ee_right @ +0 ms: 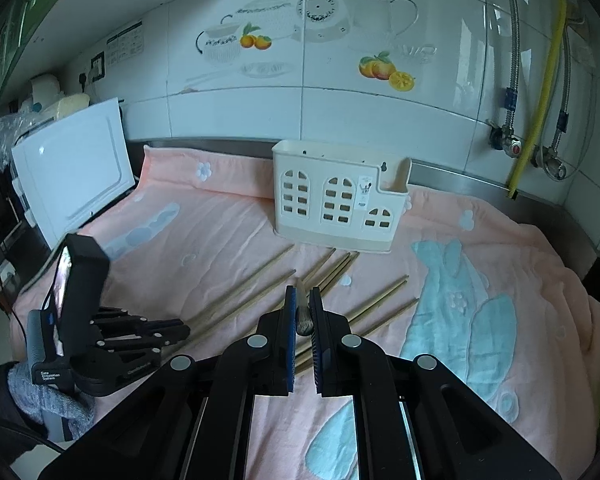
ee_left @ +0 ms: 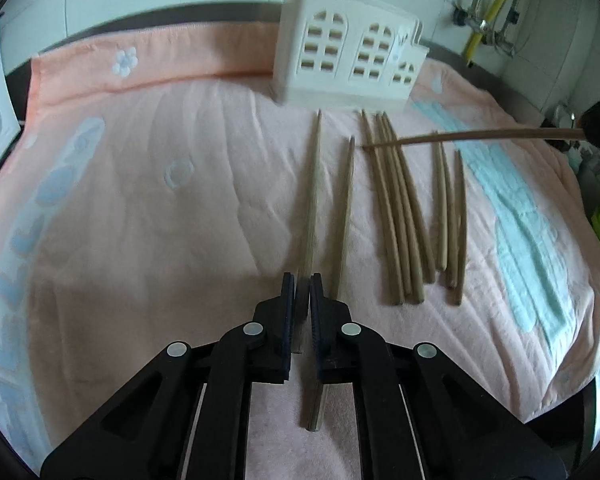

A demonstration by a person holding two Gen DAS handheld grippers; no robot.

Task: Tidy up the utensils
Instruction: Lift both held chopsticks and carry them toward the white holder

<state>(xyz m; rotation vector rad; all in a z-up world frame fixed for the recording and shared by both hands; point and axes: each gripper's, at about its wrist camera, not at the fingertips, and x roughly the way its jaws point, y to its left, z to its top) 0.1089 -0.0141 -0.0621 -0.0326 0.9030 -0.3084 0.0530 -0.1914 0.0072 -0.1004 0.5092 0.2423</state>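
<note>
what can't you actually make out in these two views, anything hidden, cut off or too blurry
- Inside of the white holder: both views see only its outer walls, so its contents are hidden.
- Chopstick in the left gripper: left wrist view, the fingers cover its clamped section.
- Chopstick in the right gripper: right wrist view sees it end-on, length hidden.
- Right gripper in the left wrist view: cut off by the right edge.
- Label on the holder: too small to read.

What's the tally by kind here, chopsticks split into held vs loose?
Chopsticks held: 2, one in the left gripper, one in the right gripper
Chopsticks loose: about 8; the bunches overlap
White holder: 1
Pink towel: 1
Total: about 12
</note>
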